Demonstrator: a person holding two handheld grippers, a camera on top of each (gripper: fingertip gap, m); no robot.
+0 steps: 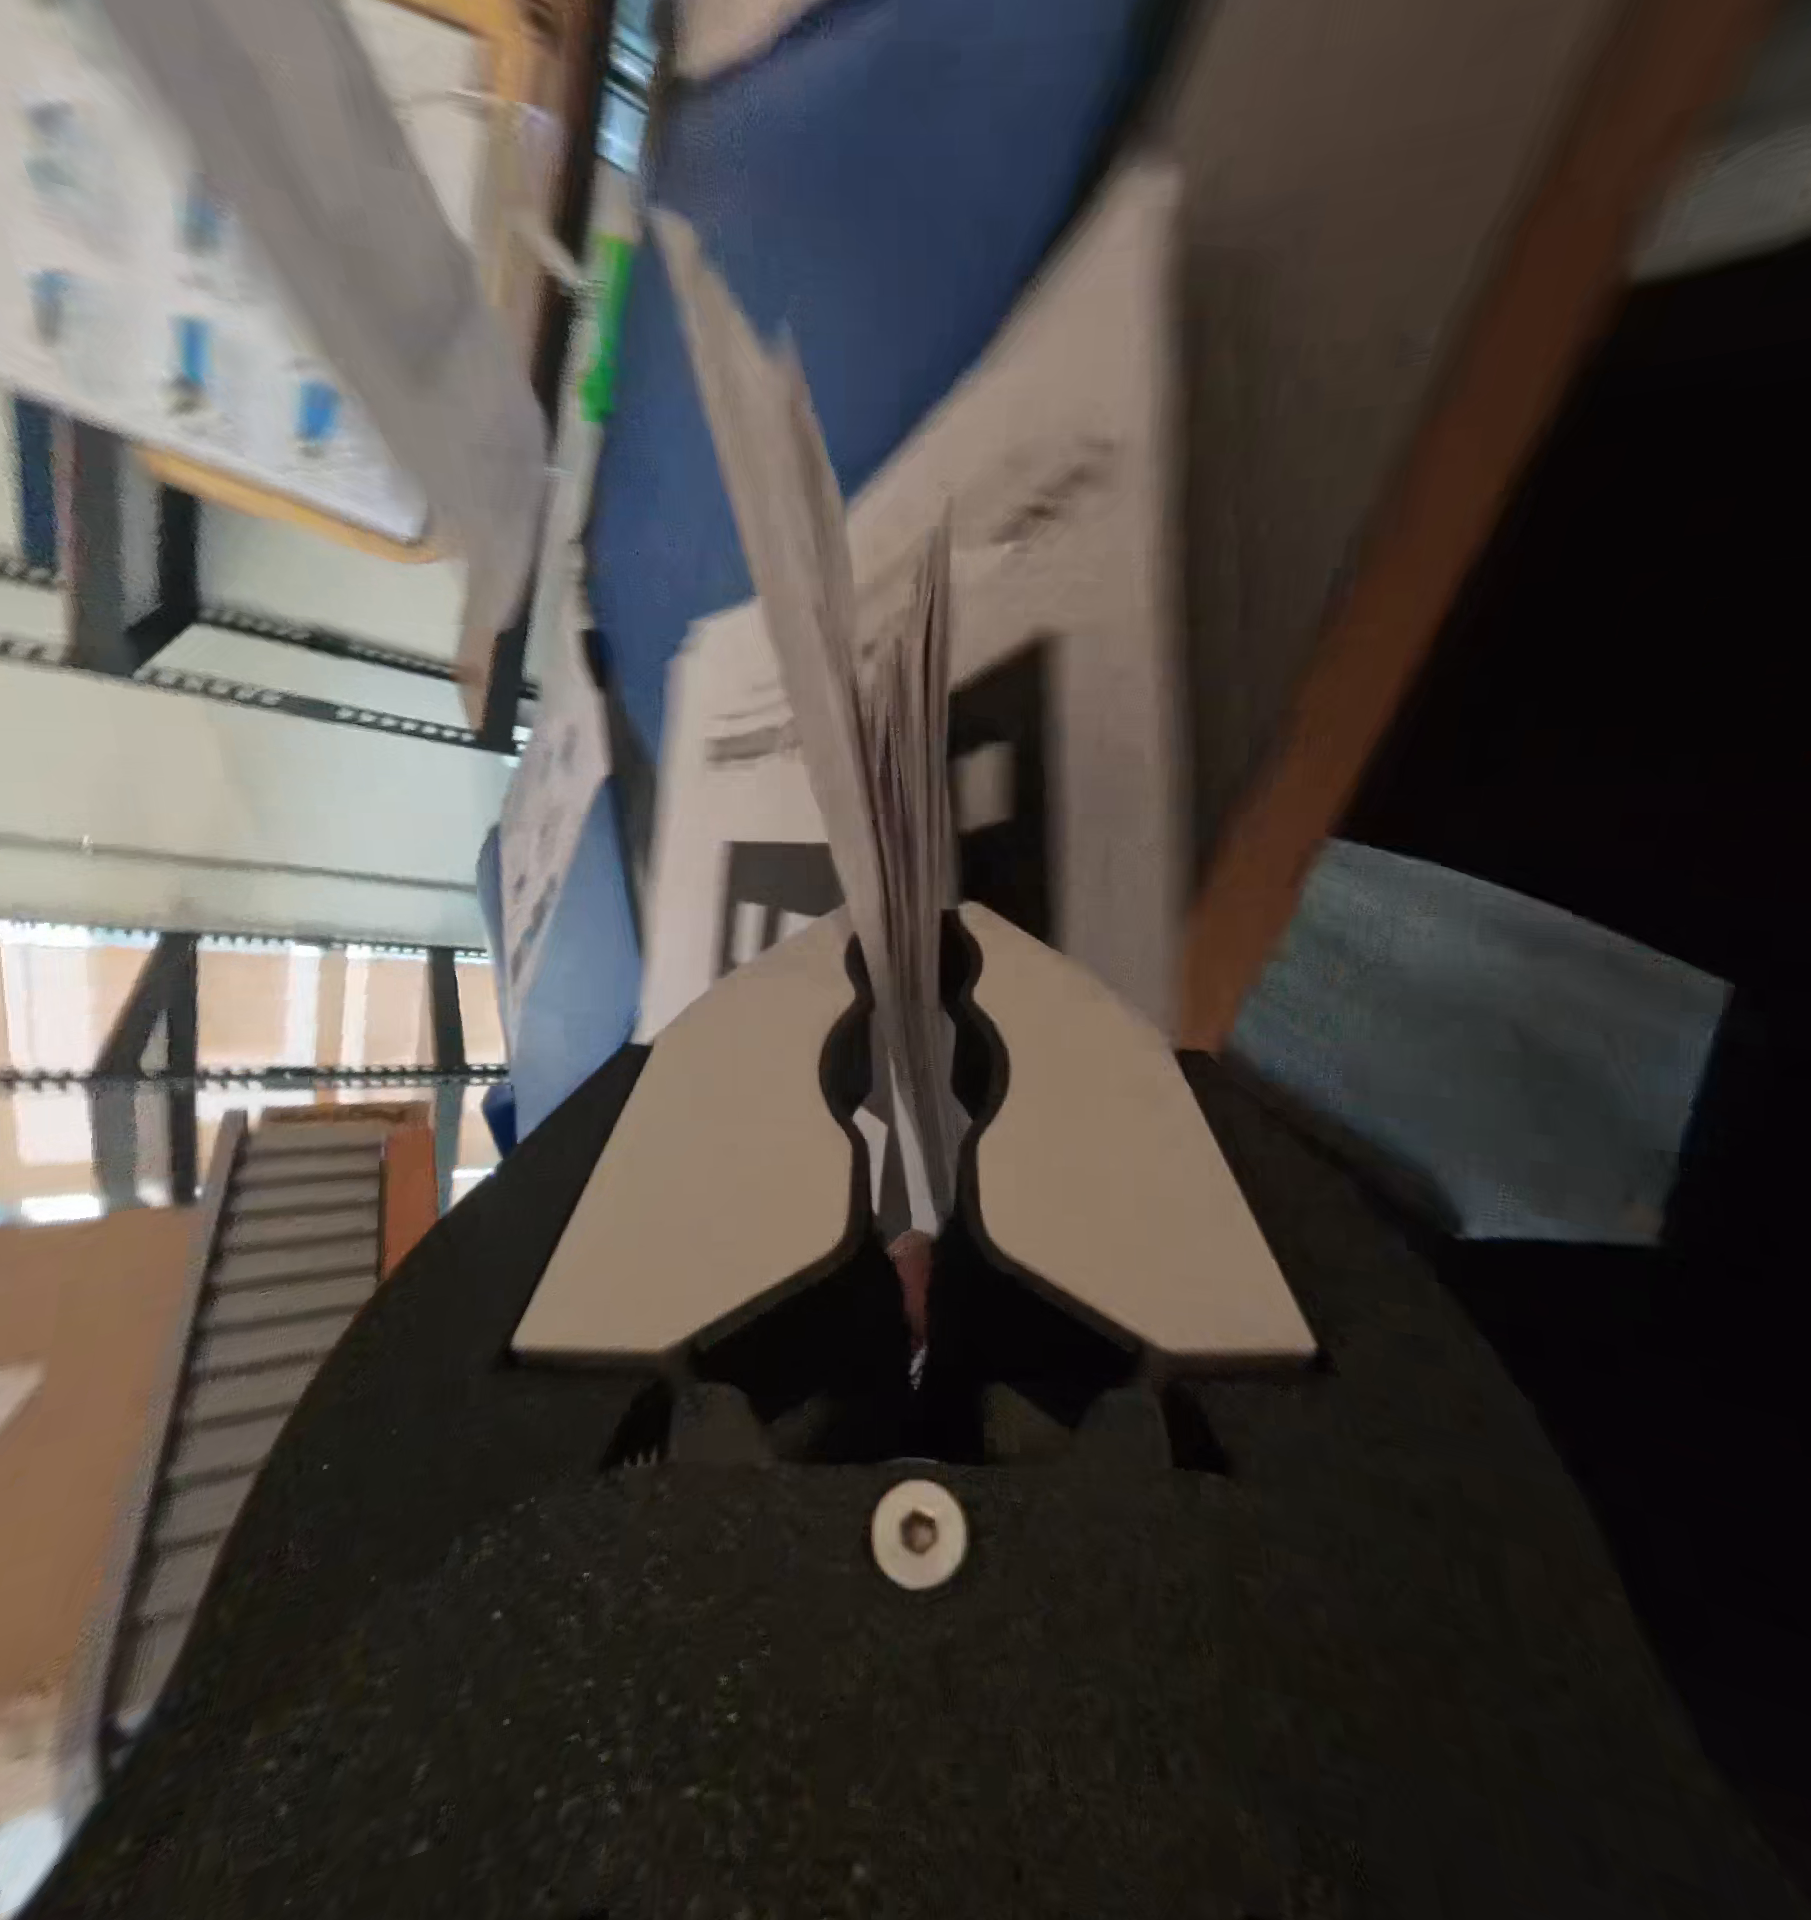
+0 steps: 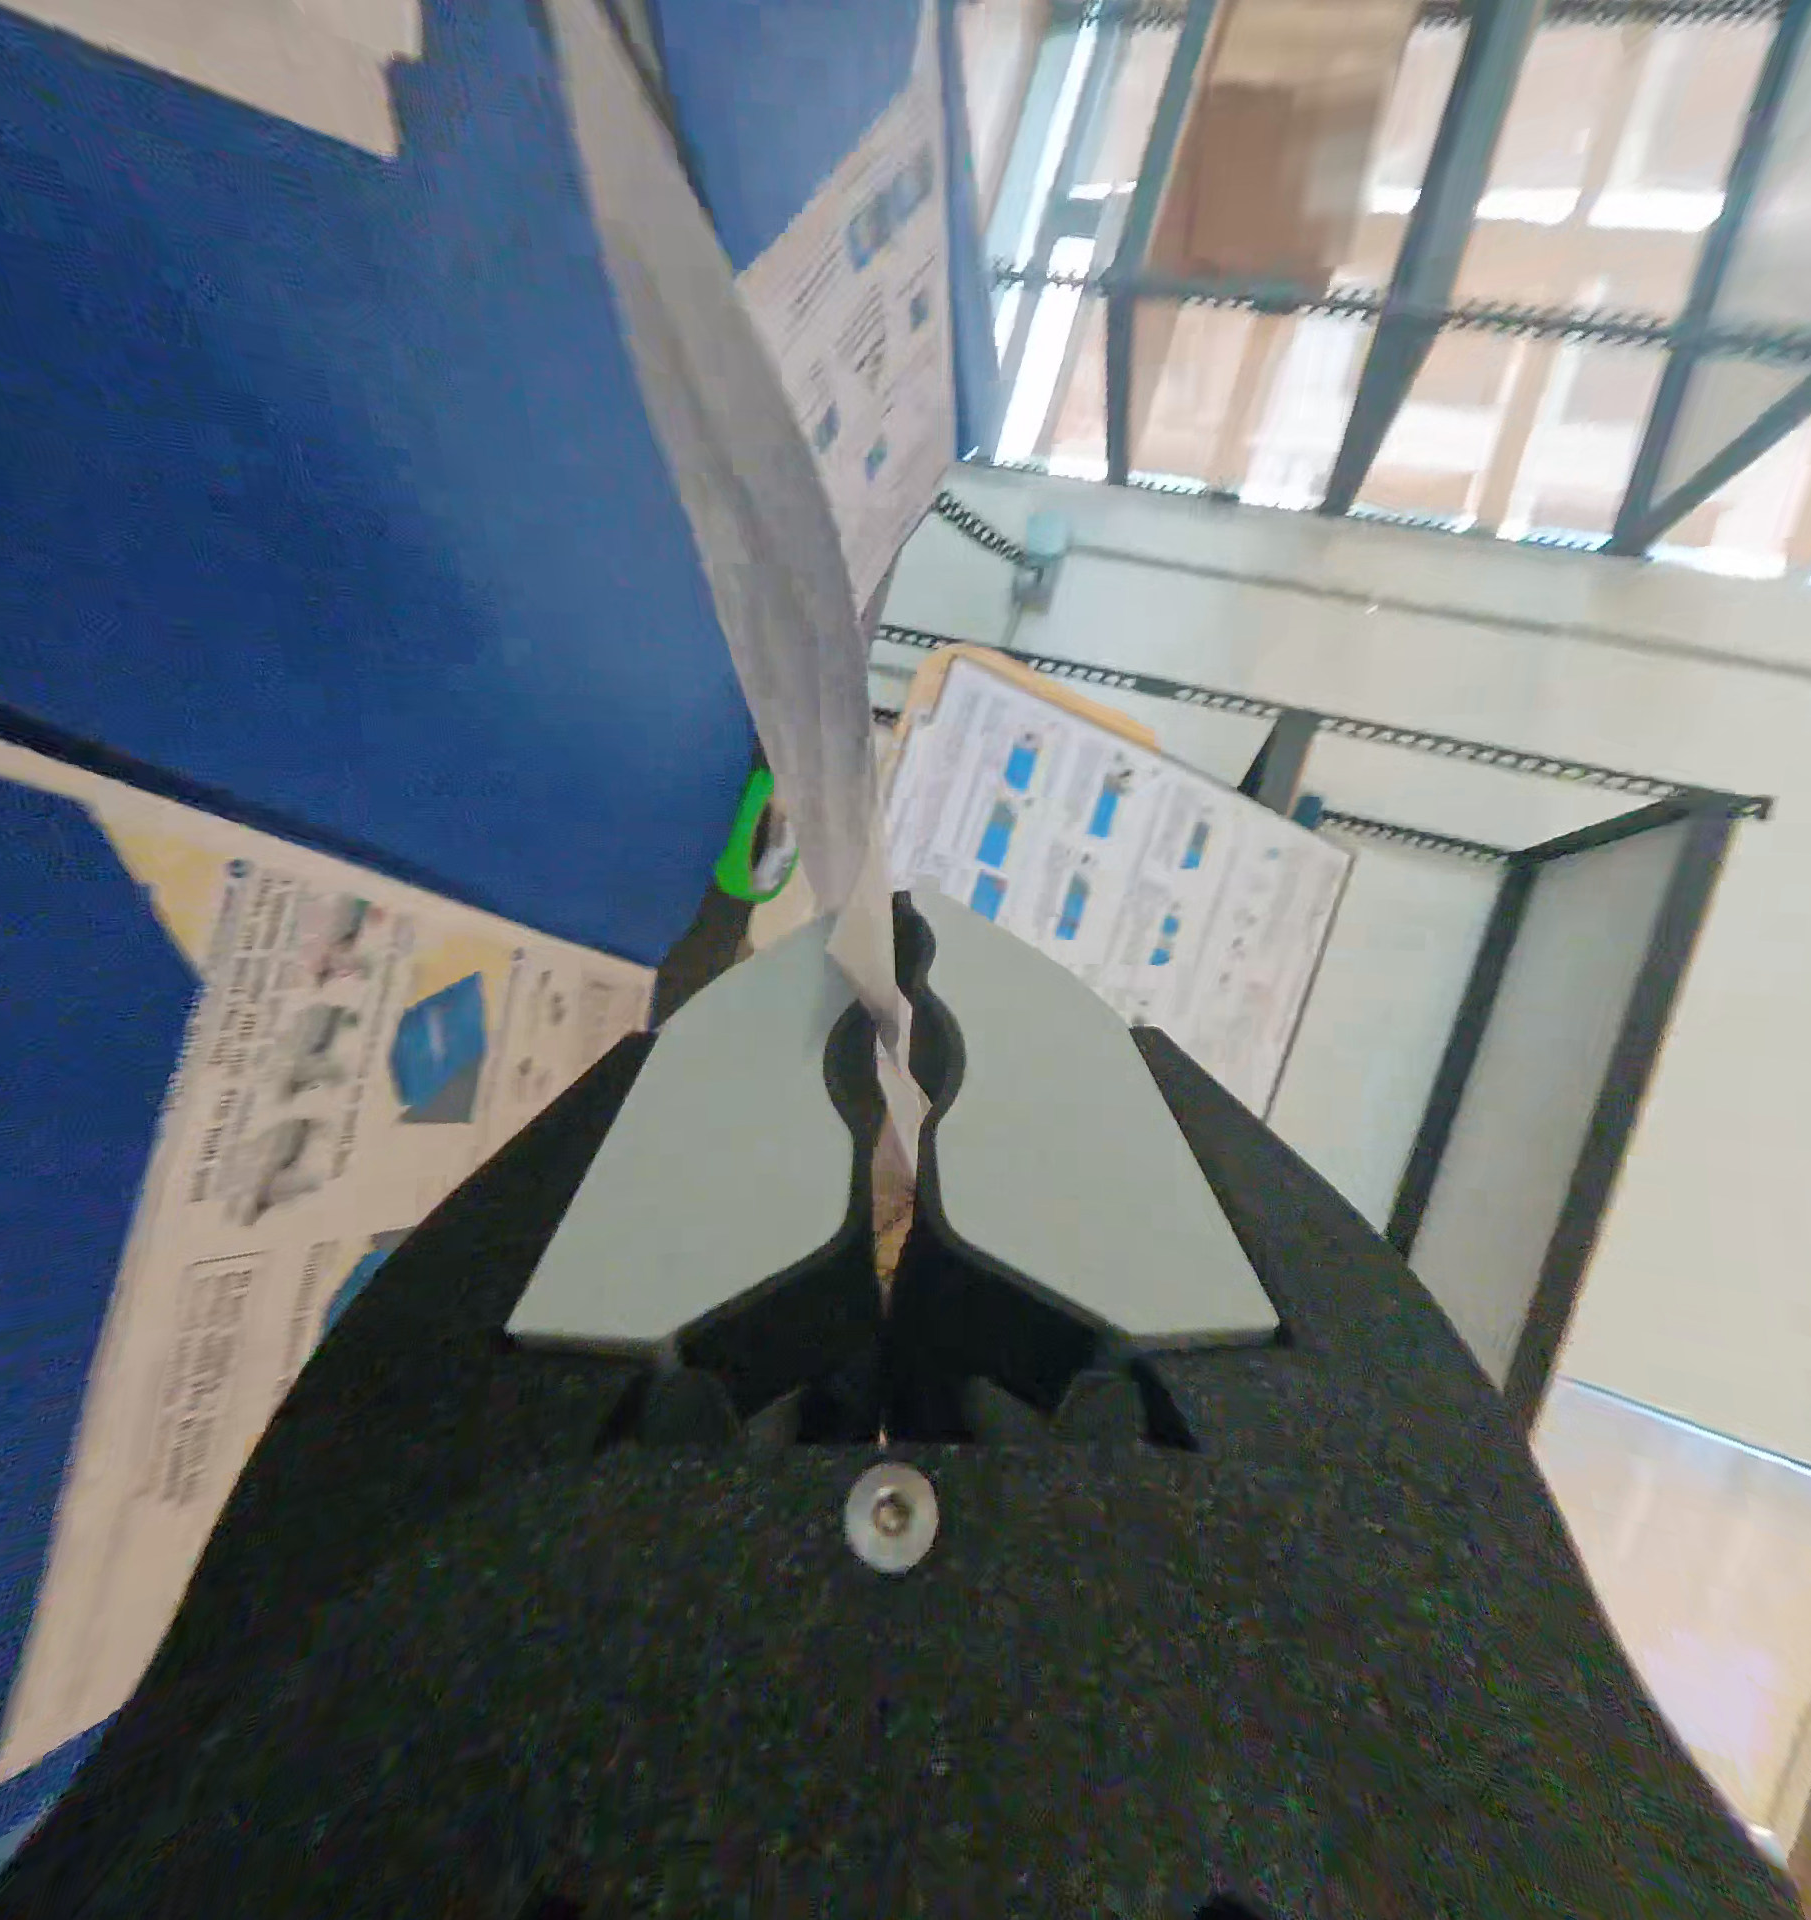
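My left gripper [image 1: 906, 935] and right gripper [image 2: 875, 914], each clamped on a printed paper sheet [image 2: 776, 582] rising from frame centre, could tear it if pulled apart.

The left gripper [image 1: 911, 1049] has pale grey fingers [image 1: 714, 1164] on a speckled black body, and pinches a stack of white-grey sheets [image 1: 859, 686]. The right gripper [image 2: 896, 1049] shows grey-green fingers [image 2: 1067, 1174] around a pale grey sheet [image 2: 755, 499]. Behind it lie a deep blue cloth [image 2: 288, 436], a green clip [image 2: 747, 837] and a white printed page [image 2: 1098, 883] with small blue pictures (its text is blurred).
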